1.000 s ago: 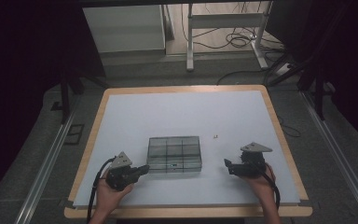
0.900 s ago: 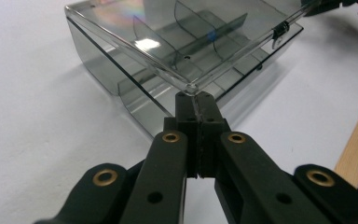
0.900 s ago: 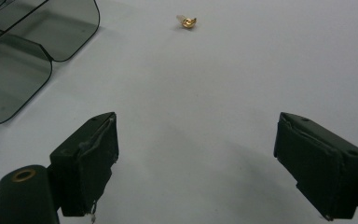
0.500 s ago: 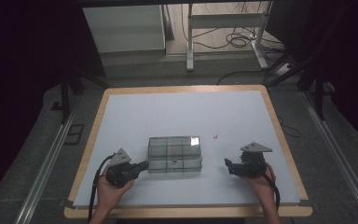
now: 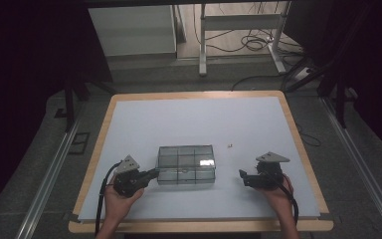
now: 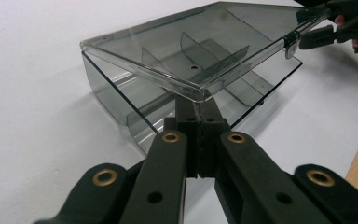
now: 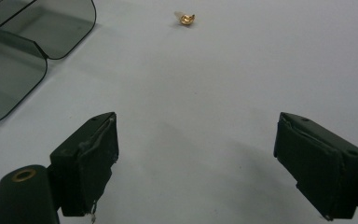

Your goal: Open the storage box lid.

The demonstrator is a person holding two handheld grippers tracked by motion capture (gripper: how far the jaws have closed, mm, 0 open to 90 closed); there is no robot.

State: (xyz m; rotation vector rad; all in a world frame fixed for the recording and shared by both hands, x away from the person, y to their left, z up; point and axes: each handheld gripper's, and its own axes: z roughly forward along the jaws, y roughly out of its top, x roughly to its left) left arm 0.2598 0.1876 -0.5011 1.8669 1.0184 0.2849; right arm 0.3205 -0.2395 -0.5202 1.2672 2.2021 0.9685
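A smoky clear plastic compartment box (image 5: pixel 186 164) lies near the table's front middle. Its hinged lid (image 6: pixel 200 51) is tilted up off the base (image 6: pixel 107 93), with dividers showing inside. My left gripper (image 5: pixel 154 173) is at the box's left end; in the left gripper view its jaws (image 6: pixel 198 105) are shut together, tips tucked under the lid's raised edge. My right gripper (image 5: pixel 242 175) rests to the right of the box, apart from it, its jaws (image 7: pixel 196 140) open over bare table. A tiny gold-coloured piece (image 5: pixel 230 146) (image 7: pixel 185 18) lies beyond it.
The white tabletop (image 5: pixel 194 119) has a wooden rim (image 5: pixel 199 226). Past the far edge stand a white cabinet (image 5: pixel 132 30), a metal frame (image 5: pixel 238 22) and floor cables. Dark rails run along both sides.
The left gripper has edged in against the box's left end. The lid has tipped up a little and now catches a bright glint. The right gripper has stayed put.
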